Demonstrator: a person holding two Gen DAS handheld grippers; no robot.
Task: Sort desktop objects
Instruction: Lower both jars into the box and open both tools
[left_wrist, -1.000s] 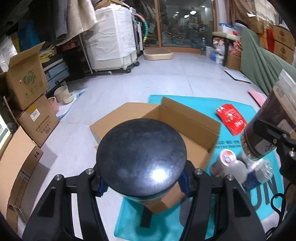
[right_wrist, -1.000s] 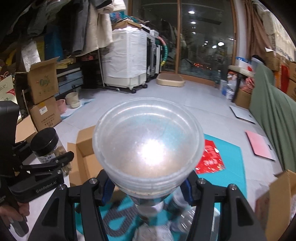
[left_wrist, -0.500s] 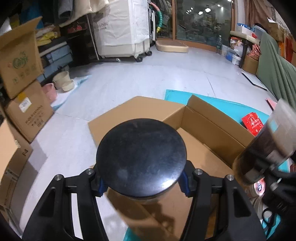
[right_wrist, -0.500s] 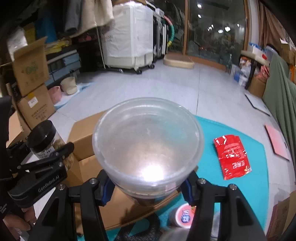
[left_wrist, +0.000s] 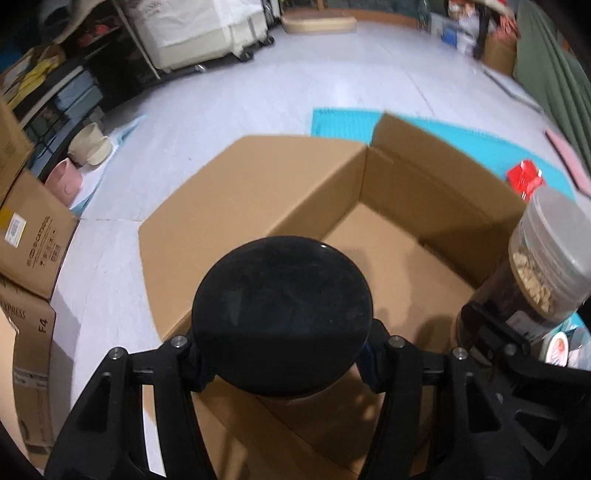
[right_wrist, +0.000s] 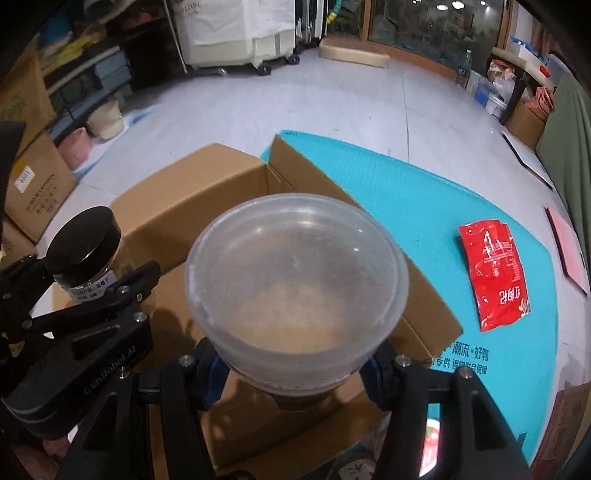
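An open cardboard box (left_wrist: 388, 236) sits on the floor, partly on a teal mat (right_wrist: 443, 206), and everything here is placed by reference to it. Its inside looks bare: only brown cardboard shows on the bottom.

The left gripper (left_wrist: 284, 354) is clenched on a small jar with a black lid (left_wrist: 282, 315), held upright above the near left part of the box. From the other camera the same jar (right_wrist: 86, 254) shows a clear body and a white label.

The right gripper (right_wrist: 295, 363) is clenched on a taller jar with a cloudy plastic lid (right_wrist: 295, 273), held above the near right part of the box. In the left view that jar (left_wrist: 535, 273) shows dark and pale dry contents through its side.

Both jars hang over the opening, side by side and apart, neither touching the box as far as can be seen.

A red packet (right_wrist: 495, 273) lies flat on the mat, well beyond the right side of the box. Just beside the near right corner of the box, a few more small containers (left_wrist: 557, 347) lie partly hidden.

My judgement: sorting is at an early stage. Nothing is in the box yet, two jars are about to go in, and the packet and the small containers remain.
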